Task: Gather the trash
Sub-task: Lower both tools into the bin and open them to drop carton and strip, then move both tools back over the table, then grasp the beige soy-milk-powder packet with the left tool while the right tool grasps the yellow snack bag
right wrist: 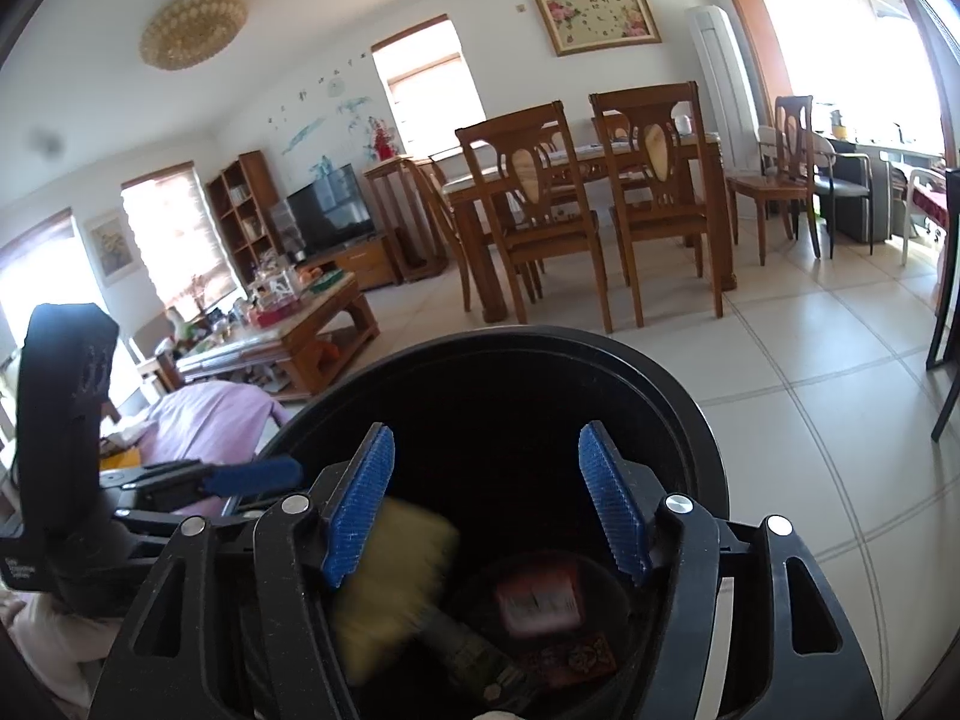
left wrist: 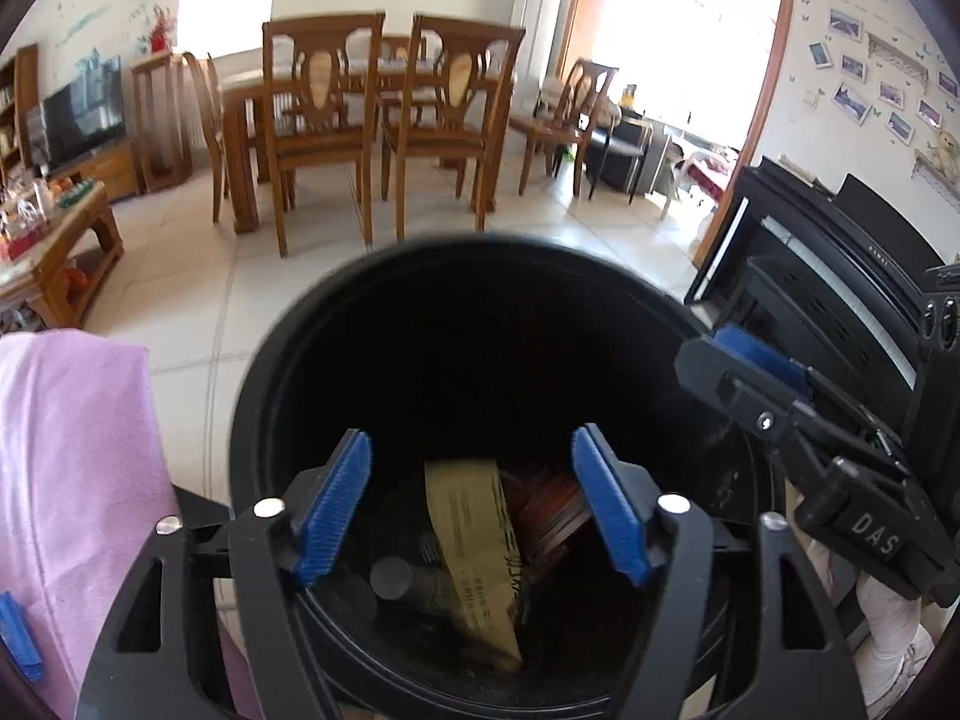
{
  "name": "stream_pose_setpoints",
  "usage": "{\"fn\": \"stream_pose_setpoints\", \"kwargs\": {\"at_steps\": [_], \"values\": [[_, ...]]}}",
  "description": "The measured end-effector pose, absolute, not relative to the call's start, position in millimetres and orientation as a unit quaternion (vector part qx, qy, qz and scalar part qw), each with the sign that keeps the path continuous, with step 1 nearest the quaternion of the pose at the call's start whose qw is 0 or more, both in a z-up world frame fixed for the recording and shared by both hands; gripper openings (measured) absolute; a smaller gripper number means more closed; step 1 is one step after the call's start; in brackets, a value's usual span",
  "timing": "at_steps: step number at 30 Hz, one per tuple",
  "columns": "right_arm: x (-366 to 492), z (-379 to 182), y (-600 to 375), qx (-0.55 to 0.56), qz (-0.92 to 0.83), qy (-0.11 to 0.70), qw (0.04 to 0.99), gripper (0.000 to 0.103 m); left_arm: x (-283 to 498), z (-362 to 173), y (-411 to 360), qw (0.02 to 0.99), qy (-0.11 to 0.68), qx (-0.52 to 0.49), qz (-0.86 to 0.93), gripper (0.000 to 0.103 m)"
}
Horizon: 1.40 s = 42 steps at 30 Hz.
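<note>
A black round trash bin (left wrist: 288,372) fills the lower middle of both wrist views (right wrist: 678,396). Inside it lie a yellow wrapper (left wrist: 474,546), a dark red packet (left wrist: 552,510) and a dark cylinder (left wrist: 396,579). In the right wrist view the yellow wrapper (right wrist: 390,588) is blurred just below the rim, beside a red packet (right wrist: 540,597). My left gripper (left wrist: 474,504) is open and empty over the bin mouth. My right gripper (right wrist: 486,504) is open and empty over the bin too. Each gripper also shows in the other's view: the right one (left wrist: 762,378), the left one (right wrist: 240,477).
A pink cloth (left wrist: 66,480) lies left of the bin. A wooden coffee table (right wrist: 300,330) with clutter stands at the left. A dining table with wooden chairs (left wrist: 384,114) stands beyond on the tiled floor. A black piano (left wrist: 840,276) stands at the right.
</note>
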State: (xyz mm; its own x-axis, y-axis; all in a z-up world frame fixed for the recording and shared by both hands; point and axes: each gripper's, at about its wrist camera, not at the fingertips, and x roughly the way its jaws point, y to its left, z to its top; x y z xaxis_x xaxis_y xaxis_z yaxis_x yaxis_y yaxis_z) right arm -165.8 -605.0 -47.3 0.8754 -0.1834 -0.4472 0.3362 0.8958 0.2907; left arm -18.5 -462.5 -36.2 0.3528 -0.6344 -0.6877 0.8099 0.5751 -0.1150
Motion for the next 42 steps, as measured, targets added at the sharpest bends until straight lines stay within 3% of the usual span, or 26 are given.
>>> {"fn": "stream_pose_setpoints", "kwargs": {"at_steps": [5, 13, 17, 24, 32, 39, 41, 42], "values": [[-168, -43, -603, 0.185, -0.142, 0.201, 0.951, 0.072, -21, -33, -459, 0.813, 0.356, 0.120, -0.446, 0.072], [-165, -32, -590, 0.198, -0.132, 0.190, 0.953, 0.085, -26, -14, -420, 0.828, 0.341, 0.102, -0.432, 0.086], [-153, -22, -564, 0.189, -0.103, 0.189, 0.958, 0.094, -20, 3, -380, 0.845, 0.331, 0.089, -0.411, 0.088], [-108, 2, -480, 0.131, -0.006, 0.196, 0.972, 0.098, 6, 25, -256, 0.891, 0.316, 0.015, -0.327, 0.098], [-33, 20, -355, 0.006, 0.103, 0.248, 0.963, 0.098, 52, 28, -91, 0.937, 0.317, -0.070, -0.131, 0.098], [21, 13, -258, -0.109, 0.202, 0.278, 0.933, 0.097, 125, -5, -12, 0.901, 0.414, -0.123, -0.038, 0.098], [42, 10, -237, -0.131, 0.232, 0.294, 0.918, 0.078, 137, -12, -10, 0.895, 0.427, -0.127, -0.036, 0.098], [50, 6, -229, -0.139, 0.241, 0.305, 0.911, 0.076, 144, -16, -10, 0.893, 0.432, -0.122, -0.035, 0.098]]}}
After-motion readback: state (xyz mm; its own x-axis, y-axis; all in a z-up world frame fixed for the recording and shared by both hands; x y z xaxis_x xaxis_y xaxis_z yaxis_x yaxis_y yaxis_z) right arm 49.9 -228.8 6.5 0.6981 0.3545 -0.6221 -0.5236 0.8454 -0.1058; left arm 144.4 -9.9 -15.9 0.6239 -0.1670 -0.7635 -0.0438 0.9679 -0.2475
